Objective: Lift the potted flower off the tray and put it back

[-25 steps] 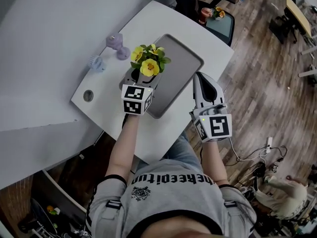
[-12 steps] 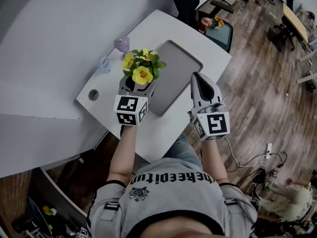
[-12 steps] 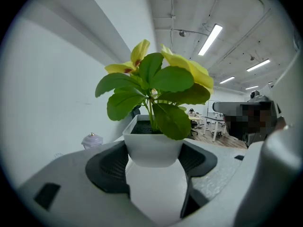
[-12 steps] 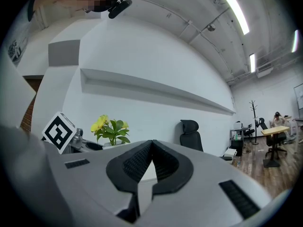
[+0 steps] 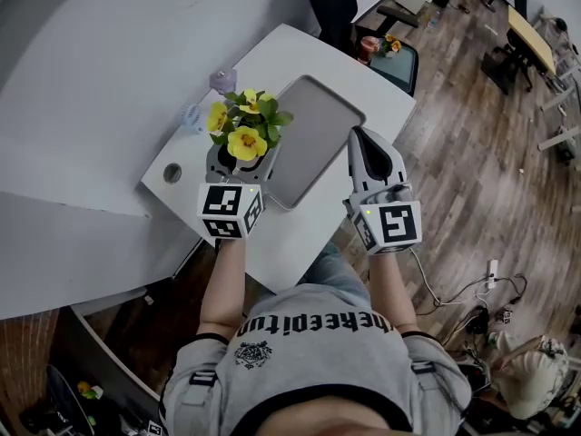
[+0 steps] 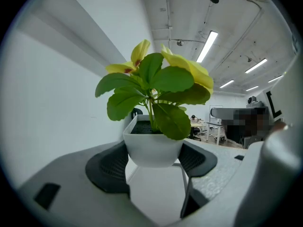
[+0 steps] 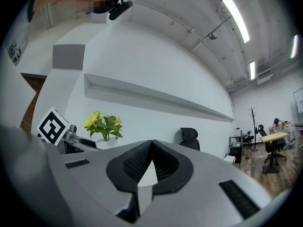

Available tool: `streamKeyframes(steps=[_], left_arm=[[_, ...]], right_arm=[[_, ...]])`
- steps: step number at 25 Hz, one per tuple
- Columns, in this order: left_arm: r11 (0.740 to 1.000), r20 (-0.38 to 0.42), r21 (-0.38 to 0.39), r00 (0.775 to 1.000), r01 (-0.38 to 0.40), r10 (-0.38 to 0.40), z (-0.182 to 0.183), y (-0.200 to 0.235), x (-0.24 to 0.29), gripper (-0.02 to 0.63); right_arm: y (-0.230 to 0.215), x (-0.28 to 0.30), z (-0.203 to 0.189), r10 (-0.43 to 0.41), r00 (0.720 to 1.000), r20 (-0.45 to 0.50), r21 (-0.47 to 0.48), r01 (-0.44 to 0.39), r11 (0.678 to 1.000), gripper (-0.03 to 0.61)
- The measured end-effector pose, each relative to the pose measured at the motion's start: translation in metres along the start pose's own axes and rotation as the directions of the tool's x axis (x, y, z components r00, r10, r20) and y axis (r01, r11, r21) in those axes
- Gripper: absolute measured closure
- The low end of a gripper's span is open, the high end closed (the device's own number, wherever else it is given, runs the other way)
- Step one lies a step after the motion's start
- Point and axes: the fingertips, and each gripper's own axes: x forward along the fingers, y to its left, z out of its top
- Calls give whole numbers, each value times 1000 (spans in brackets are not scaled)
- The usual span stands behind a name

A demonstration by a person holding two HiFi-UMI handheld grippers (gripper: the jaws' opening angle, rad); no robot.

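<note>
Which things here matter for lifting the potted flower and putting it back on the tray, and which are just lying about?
Part of the job:
- potted flower, clamped in the left gripper
- tray

Just lying about:
- small purple object and pale blue object on the white table
- right gripper, shut on nothing

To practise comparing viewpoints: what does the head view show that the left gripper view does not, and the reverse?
Head view only: the grey tray, the white table and the right hand-held gripper. Left gripper view only: the white pot clamped in the left hand-held gripper, and ceiling lights. Both: the yellow flowers.
</note>
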Motion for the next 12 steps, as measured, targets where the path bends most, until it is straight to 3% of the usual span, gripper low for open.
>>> streamKeyframes(steps=[12], left_arm=[[1000,100,0,995,-18,18,35,-7,-32,285]], right_arm=[[-1,-24,16,-25,999,32,-12,25,1000,575]])
